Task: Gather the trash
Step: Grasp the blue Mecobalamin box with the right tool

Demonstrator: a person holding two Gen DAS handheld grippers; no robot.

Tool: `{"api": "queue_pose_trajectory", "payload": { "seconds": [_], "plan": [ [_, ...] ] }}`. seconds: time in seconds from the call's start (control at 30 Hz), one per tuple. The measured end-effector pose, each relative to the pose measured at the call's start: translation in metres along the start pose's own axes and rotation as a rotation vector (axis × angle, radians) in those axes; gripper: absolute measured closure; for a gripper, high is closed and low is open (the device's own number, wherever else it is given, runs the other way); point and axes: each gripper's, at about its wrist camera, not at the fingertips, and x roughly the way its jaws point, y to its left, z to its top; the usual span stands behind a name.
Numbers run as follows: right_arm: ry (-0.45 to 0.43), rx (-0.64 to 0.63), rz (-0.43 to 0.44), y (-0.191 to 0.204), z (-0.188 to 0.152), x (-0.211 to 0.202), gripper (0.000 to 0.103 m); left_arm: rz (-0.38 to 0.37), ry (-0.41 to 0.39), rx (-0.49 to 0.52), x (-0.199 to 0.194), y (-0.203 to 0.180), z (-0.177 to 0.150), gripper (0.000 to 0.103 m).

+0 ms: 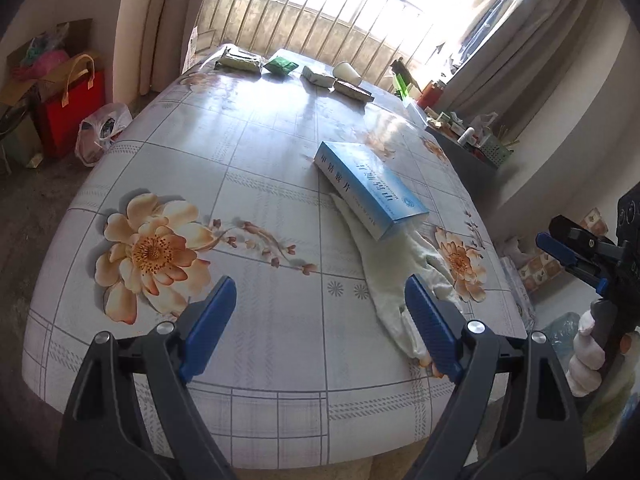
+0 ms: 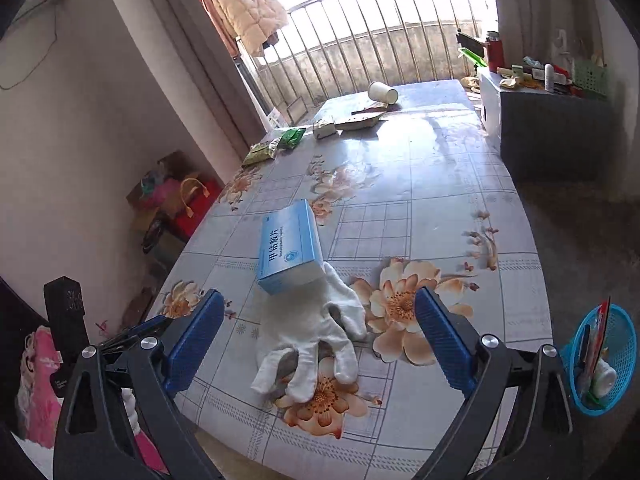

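A blue medicine box [image 1: 370,189] [image 2: 289,247] lies on the floral table, resting on the cuff of a white glove [image 1: 394,280] [image 2: 316,340]. My left gripper [image 1: 320,300] is open and empty above the near table edge, left of the glove. My right gripper [image 2: 316,320] is open and empty, hovering over the glove's fingers; it also shows at the right edge of the left wrist view [image 1: 576,252]. At the far end lie a paper cup [image 1: 347,71] [image 2: 383,93], a green packet [image 1: 282,65] [image 2: 293,137], a pale packet [image 1: 240,60] [image 2: 261,153] and small boxes [image 1: 318,76] [image 2: 324,129].
A blue basket [image 2: 606,356] holding trash stands on the floor to the right of the table. A red bag [image 1: 70,108] and a plastic bag [image 1: 102,130] sit on the floor to the left. A dark cabinet [image 2: 556,132] with clutter stands at the far right.
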Motion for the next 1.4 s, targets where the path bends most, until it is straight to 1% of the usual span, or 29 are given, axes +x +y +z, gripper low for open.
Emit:
{"api": "queue_pose_trajectory", "payload": {
  "seconds": [0.07,0.2,0.23,0.3,0.37,0.4,0.43,0.47,0.5,0.57,0.63,0.77,0.87,0.93,1.0,1.07,1.17,1.23,1.4],
  "plan": [
    [0.047,-0.057,0.007,0.018,0.021,0.036,0.010,-0.004,0.018,0.005,0.005,-0.001,-0.004,0.021],
    [0.194,-0.163,-0.011,0.045,0.051,0.111,0.010,-0.028,0.048,-0.002,0.015,-0.001,-0.008,0.021],
    [0.221,-0.185,-0.038,0.050,0.054,0.126,0.010,-0.030,0.050,-0.003,0.016,0.000,-0.009,0.021],
    [0.283,-0.215,-0.123,0.053,0.055,0.152,0.010,-0.032,0.053,-0.003,0.017,0.001,-0.010,0.021],
    [0.332,-0.217,-0.146,0.055,0.053,0.171,0.010,-0.036,0.055,-0.008,0.018,0.003,-0.010,0.021],
    [0.344,-0.212,-0.153,0.055,0.051,0.175,0.011,-0.039,0.057,-0.010,0.018,0.004,-0.010,0.021],
    [0.347,-0.208,-0.151,0.055,0.050,0.177,0.014,-0.043,0.060,-0.010,0.019,0.005,-0.010,0.021],
    [0.351,-0.203,-0.153,0.055,0.051,0.180,0.023,-0.048,0.061,-0.010,0.021,0.007,-0.009,0.021],
    [0.353,-0.193,-0.156,0.053,0.050,0.181,0.034,-0.052,0.062,-0.008,0.022,0.007,-0.009,0.021],
    [0.340,-0.163,-0.136,0.045,0.049,0.176,0.034,-0.061,0.066,-0.005,0.024,0.006,-0.008,0.021],
    [0.317,-0.137,-0.137,0.036,0.052,0.169,0.034,-0.071,0.073,-0.004,0.028,0.004,-0.008,0.021],
    [0.250,-0.069,-0.132,0.012,0.056,0.136,0.034,-0.095,0.080,0.005,0.033,-0.005,-0.005,0.021],
    [0.215,-0.039,-0.174,-0.011,0.050,0.111,0.034,-0.110,0.079,0.013,0.037,-0.013,-0.003,0.021],
    [0.232,-0.037,-0.215,-0.024,0.039,0.106,0.034,-0.116,0.085,0.008,0.041,-0.016,-0.002,0.021],
    [0.268,-0.050,-0.237,-0.030,0.022,0.106,0.034,-0.119,0.089,0.008,0.045,-0.020,-0.002,0.026],
    [0.290,-0.065,-0.240,-0.029,0.004,0.105,0.034,-0.135,0.101,0.012,0.048,-0.022,-0.003,0.041],
    [0.275,-0.071,-0.211,-0.018,-0.015,0.092,0.034,-0.146,0.113,0.025,0.048,-0.025,-0.004,0.050],
    [0.286,-0.044,-0.139,-0.010,-0.030,0.084,0.034,-0.144,0.116,0.035,0.045,-0.026,-0.006,0.051],
    [0.281,-0.018,-0.049,0.011,-0.069,0.057,0.034,-0.118,0.111,0.067,0.031,-0.025,-0.011,0.051]
  ]
}}
